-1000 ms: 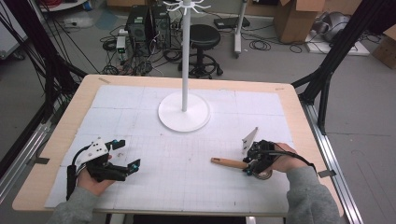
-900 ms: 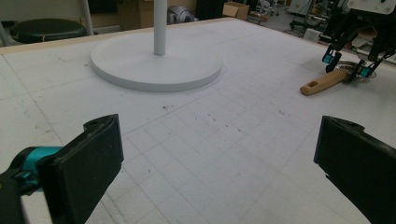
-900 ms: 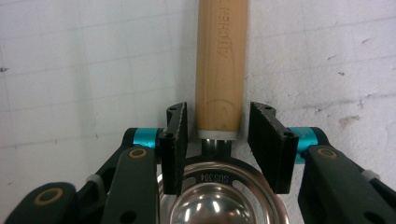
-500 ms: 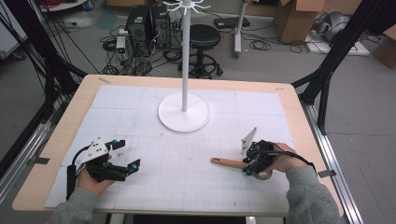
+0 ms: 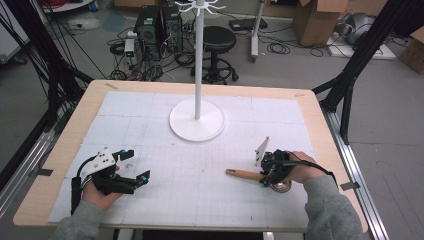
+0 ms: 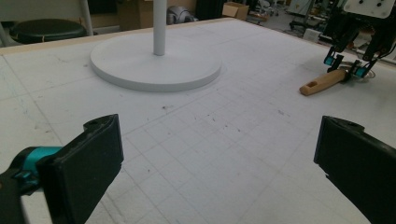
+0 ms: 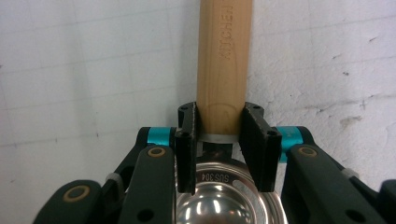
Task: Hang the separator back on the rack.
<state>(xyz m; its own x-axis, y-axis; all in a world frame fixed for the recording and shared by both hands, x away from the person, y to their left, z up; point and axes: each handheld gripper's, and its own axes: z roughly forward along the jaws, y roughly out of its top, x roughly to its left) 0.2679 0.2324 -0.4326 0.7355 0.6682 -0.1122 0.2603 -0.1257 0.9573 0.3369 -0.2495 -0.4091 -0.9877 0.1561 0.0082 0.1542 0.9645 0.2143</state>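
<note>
We see the right gripper (image 5: 264,176) at the right front of the white gridded table (image 5: 200,200), pointing down with its jaws closed on a utensil with a light wooden handle and a shiny steel bowl (image 7: 223,93). In the right gripper view the two black jaws press against either side of the wooden handle, right where it meets a metal collar, and the round steel bowl, stamped "SUS304", lies just below the jaws. The handle runs straight away from the camera, and letters are stamped along it. In the high view the utensil (image 5: 243,174) lies flat on the table, its handle pointing towards the left side and its bowl under the person's right hand (image 5: 300,172).

The left gripper (image 5: 134,181) sits at the left front of the table in the person's left hand (image 5: 100,192), well apart from the utensil. Its jaws are spread wide, with nothing between them; in the left gripper view they frame a bare stretch of gridded table.

A tall white stand with a round flat base (image 5: 197,120) rises near the middle of the table, towards the far edge. In the left gripper view we see the base (image 6: 155,65) ahead, and the utensil (image 6: 324,82) with the right gripper (image 6: 345,66) on it to the right.
</note>
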